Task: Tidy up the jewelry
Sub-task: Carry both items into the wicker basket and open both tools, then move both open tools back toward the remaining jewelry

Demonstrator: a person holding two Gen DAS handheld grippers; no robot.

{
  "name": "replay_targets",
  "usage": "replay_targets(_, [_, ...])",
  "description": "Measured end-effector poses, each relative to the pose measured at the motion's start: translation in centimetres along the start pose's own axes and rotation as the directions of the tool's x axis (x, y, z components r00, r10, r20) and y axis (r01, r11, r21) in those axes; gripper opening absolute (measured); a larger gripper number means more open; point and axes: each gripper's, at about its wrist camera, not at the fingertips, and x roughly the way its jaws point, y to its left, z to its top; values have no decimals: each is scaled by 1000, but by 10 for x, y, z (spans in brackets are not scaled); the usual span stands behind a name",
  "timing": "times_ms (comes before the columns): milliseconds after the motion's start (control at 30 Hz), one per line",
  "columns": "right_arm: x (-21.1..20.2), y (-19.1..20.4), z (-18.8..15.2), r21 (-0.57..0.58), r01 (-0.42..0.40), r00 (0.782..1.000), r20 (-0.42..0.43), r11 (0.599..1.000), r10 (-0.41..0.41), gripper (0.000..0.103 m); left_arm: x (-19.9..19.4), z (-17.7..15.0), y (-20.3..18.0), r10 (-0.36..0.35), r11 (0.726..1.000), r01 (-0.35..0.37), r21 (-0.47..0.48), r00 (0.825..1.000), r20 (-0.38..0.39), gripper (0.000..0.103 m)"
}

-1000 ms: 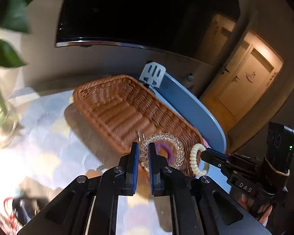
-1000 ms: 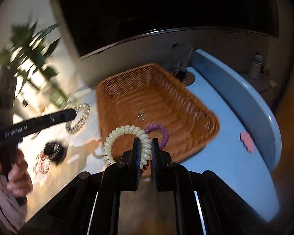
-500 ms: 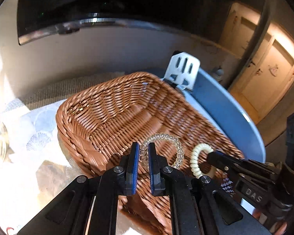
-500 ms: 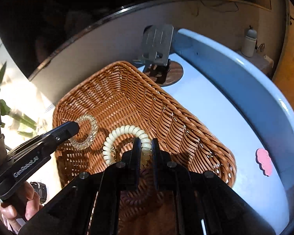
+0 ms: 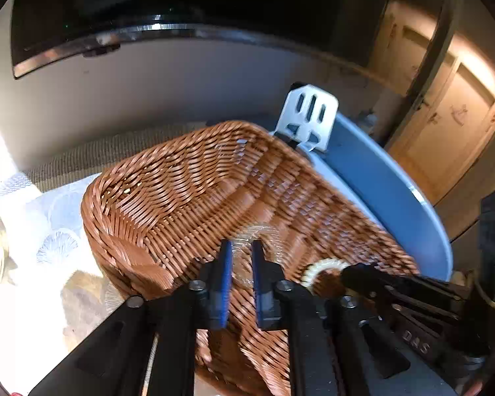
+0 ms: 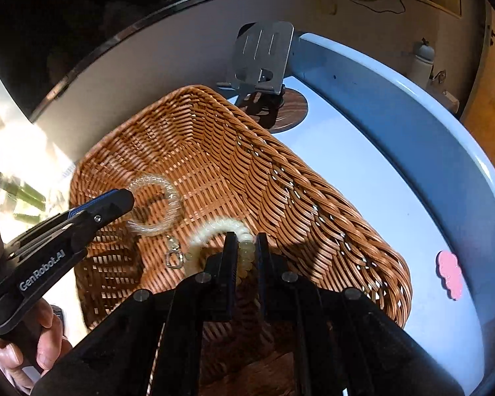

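A brown wicker basket (image 5: 168,198) (image 6: 214,151) stands on the table. My left gripper (image 5: 240,250) (image 6: 128,198) hovers over the basket's near part with a clear spiral bracelet (image 5: 264,237) (image 6: 161,204) blurred between its parted blue pads. My right gripper (image 6: 246,244) (image 5: 345,269) is over the basket's near edge with a cream spiral bracelet (image 6: 214,231) (image 5: 320,269) between its fingers, the gap slightly wider than the coil. A small metal clasp piece (image 6: 175,257) lies on the basket floor.
A metal phone stand (image 6: 262,56) (image 5: 308,117) on a wooden disc stands behind the basket. A blue raised rim (image 6: 412,125) curves round the white table's right side. A pink cloud-shaped piece (image 6: 448,275) lies at the right. A patterned cloth (image 5: 49,217) lies left of the basket.
Both grippers moved forward and down over the basket. Their jaws have opened a little, and both bracelets look blurred as if slipping free.
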Motion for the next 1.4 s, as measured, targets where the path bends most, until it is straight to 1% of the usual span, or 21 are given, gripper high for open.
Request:
replay_targets(33, [-3,-1,0,5,-1,1000,3,1000,1,13,-4,0,1,-6,1000,6,-8,1000,8,25])
replay_targets(100, [-10,-1,-2,9,3,1000,12,1000,-3,13,-17,-1,2,-1,1000,2,-16,999,33,29])
replay_targets(300, [-45,10,-16,-21,-25,997,71,999,26,13,-56,-8,3,-5,1000,6,-23,998,65,29])
replay_targets(467, [-73,30,-33,-63,-51,993,103,997,57,14,-106,-18,15,-7,999,12,-44,994,113,29])
replay_targets(567, [-94,46,-47,-99,-57,990,122,993,69,14,-142,-30,24,-1,999,8,-50,990,144,30])
replay_targets(600, [-99,50,-52,-112,-61,990,123,992,75,14,-156,-39,28,5,999,3,-48,987,159,32])
replay_targets(633, [-104,56,-58,-125,-70,989,124,990,86,14,-168,-48,32,11,999,-2,-50,985,175,39])
replay_targets(667, [-108,63,-66,-140,-86,987,123,986,104,14,-180,-57,37,19,998,-9,-56,982,188,44])
replay_targets(700, [-112,68,-72,-152,-100,986,119,983,119,14,-193,-68,44,32,998,-19,-66,980,198,51])
replay_targets(733, [-113,74,-79,-164,-108,985,115,980,128,14,-205,-80,52,42,997,-27,-75,978,204,53])
replay_targets(833, [-114,95,-100,-207,-115,986,91,972,137,14,-241,-115,77,53,995,-34,-92,976,211,53])
replay_targets(1000, [-101,126,-137,-241,-162,984,29,957,174,14,-300,-180,128,152,980,-112,-167,957,247,53])
replay_targets(1067, [-92,136,-151,-251,-184,981,11,950,193,14,-316,-204,150,167,973,-118,-200,954,248,53])
replay_targets(1167, [-72,150,-171,-264,-203,978,-1,943,211,14,-326,-235,182,214,953,-155,-261,952,218,53])
replay_targets(1267, [-52,161,-187,-257,-236,971,-23,937,238,14,-322,-263,208,268,928,-205,-312,948,172,53])
replay_targets(1367, [-37,167,-198,-236,-273,962,-52,933,268,14,-315,-287,232,282,910,-222,-350,951,129,53])
replay_targets(1400, [-33,169,-200,-233,-274,962,-61,933,267,14,-311,-294,237,286,905,-228,-360,951,116,53])
